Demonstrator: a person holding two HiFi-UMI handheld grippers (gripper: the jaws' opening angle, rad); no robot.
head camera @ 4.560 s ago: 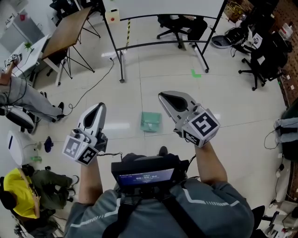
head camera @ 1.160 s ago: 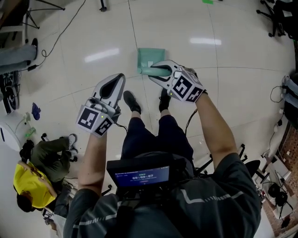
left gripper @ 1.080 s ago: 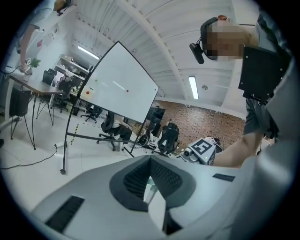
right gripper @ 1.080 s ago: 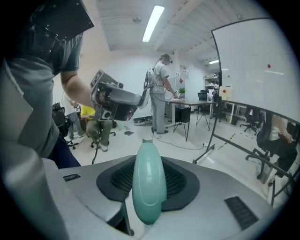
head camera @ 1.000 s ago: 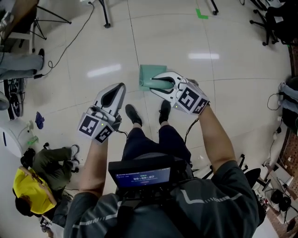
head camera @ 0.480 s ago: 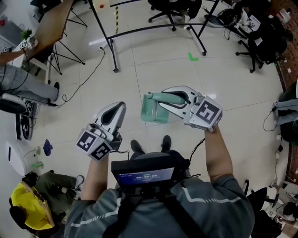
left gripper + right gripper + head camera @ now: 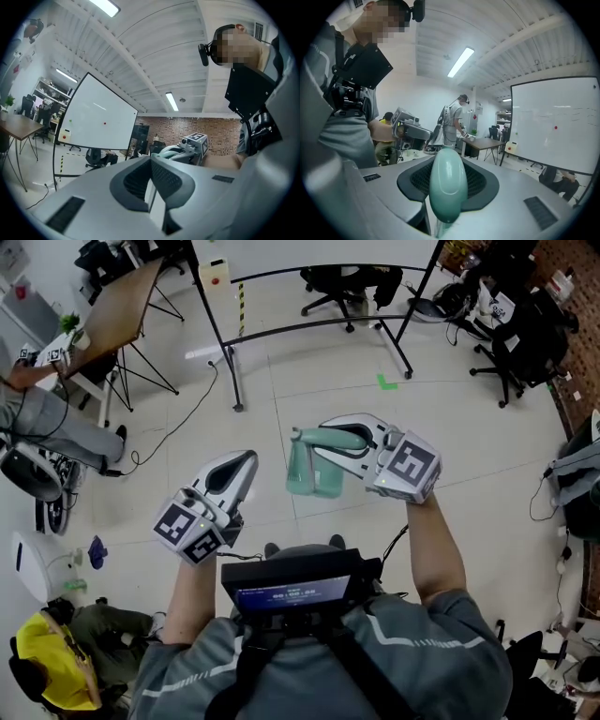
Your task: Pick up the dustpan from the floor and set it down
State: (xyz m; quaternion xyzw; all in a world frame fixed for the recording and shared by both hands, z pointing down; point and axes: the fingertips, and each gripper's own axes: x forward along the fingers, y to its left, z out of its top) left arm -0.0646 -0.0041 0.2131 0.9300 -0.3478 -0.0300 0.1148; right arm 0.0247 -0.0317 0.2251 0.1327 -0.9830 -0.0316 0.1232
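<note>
The pale green dustpan (image 7: 310, 472) hangs in the air in front of me, pan down, well above the tiled floor (image 7: 469, 437). My right gripper (image 7: 328, 438) is shut on its handle (image 7: 448, 186), which fills the gap between the jaws in the right gripper view. My left gripper (image 7: 246, 463) is held up to the left of the pan, apart from it, jaws together with nothing between them. In the left gripper view, that gripper (image 7: 151, 163) looks across at the right gripper (image 7: 188, 146).
A whiteboard stand (image 7: 309, 328) on black legs crosses the floor ahead. A wooden table (image 7: 127, 298) stands at the far left, office chairs (image 7: 353, 282) behind. A green tape mark (image 7: 386, 382) is on the tiles. People are at the left (image 7: 42, 418) and lower left (image 7: 45, 669).
The right gripper closed on the dustpan's handle on the floor and has lifted it into the air. I have risen from a crouch; both grippers came up.
</note>
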